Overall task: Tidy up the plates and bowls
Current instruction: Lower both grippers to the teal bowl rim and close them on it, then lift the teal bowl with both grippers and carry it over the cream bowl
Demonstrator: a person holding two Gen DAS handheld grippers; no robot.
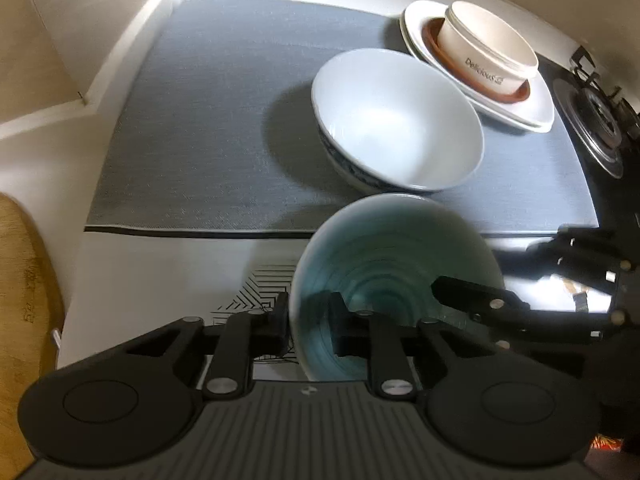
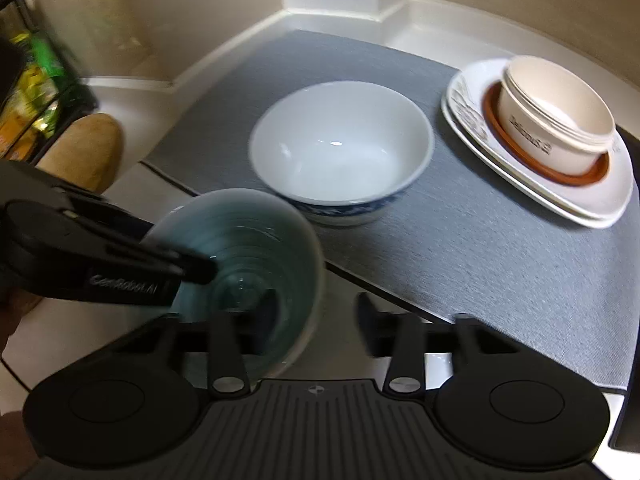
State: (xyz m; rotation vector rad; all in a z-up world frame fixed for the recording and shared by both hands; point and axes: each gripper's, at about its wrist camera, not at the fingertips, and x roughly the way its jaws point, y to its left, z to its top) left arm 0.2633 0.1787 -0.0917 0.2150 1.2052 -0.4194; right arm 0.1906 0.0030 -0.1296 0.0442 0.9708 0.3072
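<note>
Gripping the teal bowl (image 1: 384,280) from opposite sides, both tools clamp its rim: the left gripper (image 1: 310,324) has one finger inside and one outside the left wall, and the right gripper (image 2: 316,312) straddles the right wall likewise. The bowl sits tilted at the white counter (image 1: 160,272) edge, just short of the grey mat (image 1: 208,128). Beyond it, on the mat, stands a white bowl (image 2: 340,144) with blue outer pattern. Farthest, a cream tub (image 2: 556,116) rests on a brown saucer (image 2: 560,172) atop stacked white plates (image 2: 580,200).
</note>
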